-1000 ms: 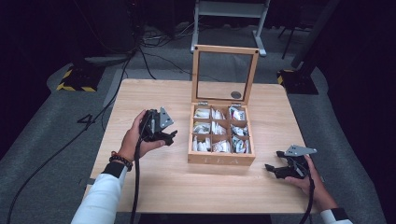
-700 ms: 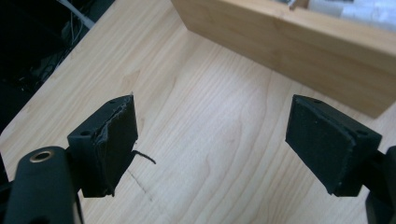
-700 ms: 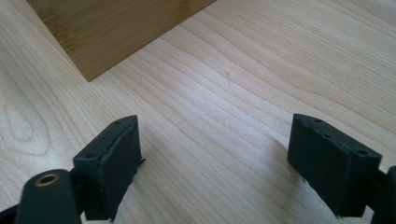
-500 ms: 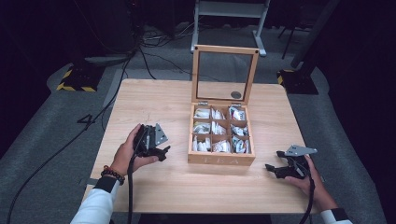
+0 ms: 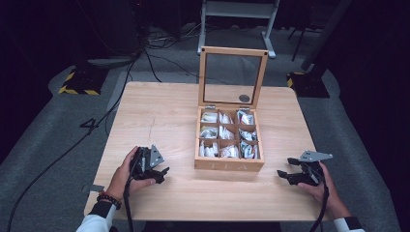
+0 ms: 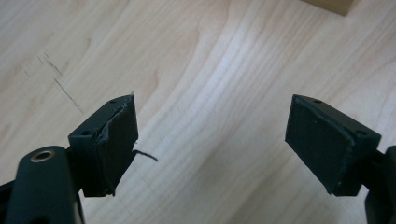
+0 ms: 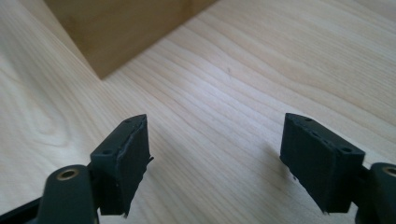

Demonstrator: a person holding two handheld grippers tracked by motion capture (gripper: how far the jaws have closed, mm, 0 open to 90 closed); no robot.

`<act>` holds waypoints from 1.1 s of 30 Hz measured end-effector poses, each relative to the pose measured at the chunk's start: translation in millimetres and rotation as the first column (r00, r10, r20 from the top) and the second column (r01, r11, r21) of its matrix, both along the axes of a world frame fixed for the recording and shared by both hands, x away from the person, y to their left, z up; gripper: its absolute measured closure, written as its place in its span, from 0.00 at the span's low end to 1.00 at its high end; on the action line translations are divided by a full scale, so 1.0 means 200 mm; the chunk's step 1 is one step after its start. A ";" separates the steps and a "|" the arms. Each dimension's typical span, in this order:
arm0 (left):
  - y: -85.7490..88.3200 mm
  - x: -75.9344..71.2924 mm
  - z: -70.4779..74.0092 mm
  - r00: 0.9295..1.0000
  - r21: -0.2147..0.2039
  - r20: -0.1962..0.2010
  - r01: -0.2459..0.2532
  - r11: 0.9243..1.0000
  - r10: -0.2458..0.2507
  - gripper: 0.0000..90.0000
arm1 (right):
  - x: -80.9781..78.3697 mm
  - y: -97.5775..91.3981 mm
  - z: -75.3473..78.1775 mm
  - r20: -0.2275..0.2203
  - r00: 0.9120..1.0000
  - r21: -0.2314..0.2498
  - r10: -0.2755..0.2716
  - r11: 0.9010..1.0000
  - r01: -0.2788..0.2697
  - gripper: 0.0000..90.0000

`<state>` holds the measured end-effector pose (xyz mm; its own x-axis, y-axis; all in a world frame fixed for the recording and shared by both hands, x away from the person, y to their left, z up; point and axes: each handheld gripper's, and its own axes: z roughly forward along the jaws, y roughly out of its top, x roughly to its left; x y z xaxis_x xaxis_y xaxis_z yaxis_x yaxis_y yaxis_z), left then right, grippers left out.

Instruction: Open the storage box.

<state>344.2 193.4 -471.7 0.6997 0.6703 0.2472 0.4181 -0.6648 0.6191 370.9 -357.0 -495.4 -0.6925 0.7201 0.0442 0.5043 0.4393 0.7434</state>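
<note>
Box (image 5: 229, 165) between tools (touching neither)

Light wooden table (image 5: 164, 116), grey carpeted floor (image 5: 43, 159), black cables (image 5: 150, 46), grey metal stand (image 5: 237, 9), dark surroundings

A square light wooden table (image 5: 159, 116) with rounded corners stands on a grey carpeted floor (image 5: 53, 159), and a small dark round disc (image 5: 244, 98) lies on its far part, right of the middle. Beyond the far edge stand the legs of a white metal frame (image 5: 237, 9), with loose black cables (image 5: 145, 58) strewn on the floor to its left. A black base edged with yellow-and-black stripes (image 5: 77, 87) sits off the far left corner, and a long black cable (image 5: 63, 154) runs across the carpet on the left.
</note>
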 end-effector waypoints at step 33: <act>0.23 -0.06 -0.16 0.989 -0.232 -0.139 -0.082 0.969 0.050 0.20 | 0.09 0.33 0.49 0.165 0.974 -0.006 0.155 0.988 -0.156 0.40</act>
